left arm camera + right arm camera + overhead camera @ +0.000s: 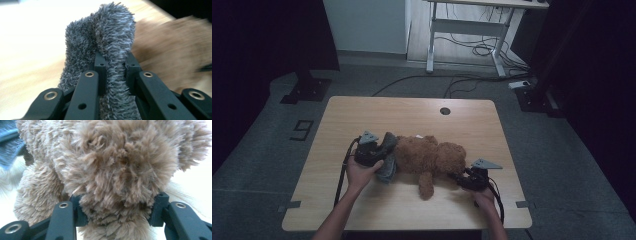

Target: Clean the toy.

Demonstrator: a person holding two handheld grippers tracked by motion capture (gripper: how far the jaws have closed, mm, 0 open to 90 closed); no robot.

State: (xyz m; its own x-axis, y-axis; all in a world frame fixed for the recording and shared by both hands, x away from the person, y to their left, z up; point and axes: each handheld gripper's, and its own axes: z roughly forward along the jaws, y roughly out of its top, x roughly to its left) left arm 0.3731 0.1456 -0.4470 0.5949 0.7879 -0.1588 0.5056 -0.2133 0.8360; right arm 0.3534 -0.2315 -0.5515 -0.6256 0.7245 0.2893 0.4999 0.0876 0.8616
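Note:
A brown plush teddy bear (pixel 432 157) lies on its side across the wooden table (pixel 412 112). A fluffy grey cloth (pixel 388 161) sits at its left end. My left gripper (pixel 379 152) is shut on that cloth; in the left gripper view a fold of the grey cloth (pixel 100 37) is pinched between the jaws of the left gripper (pixel 115 61), with the bear (pixel 175 50) blurred at the right. My right gripper (pixel 462 177) is at the bear's right end. In the right gripper view the right gripper (pixel 117 211) presses into the bear's (pixel 120 170) fur from both sides.
A round cable hole (pixel 445 111) is near the table's far edge. A white desk frame (pixel 467 30) and cables (pixel 482 50) stand on the floor beyond. A strip of the grey-blue cloth (pixel 10 145) shows behind the bear.

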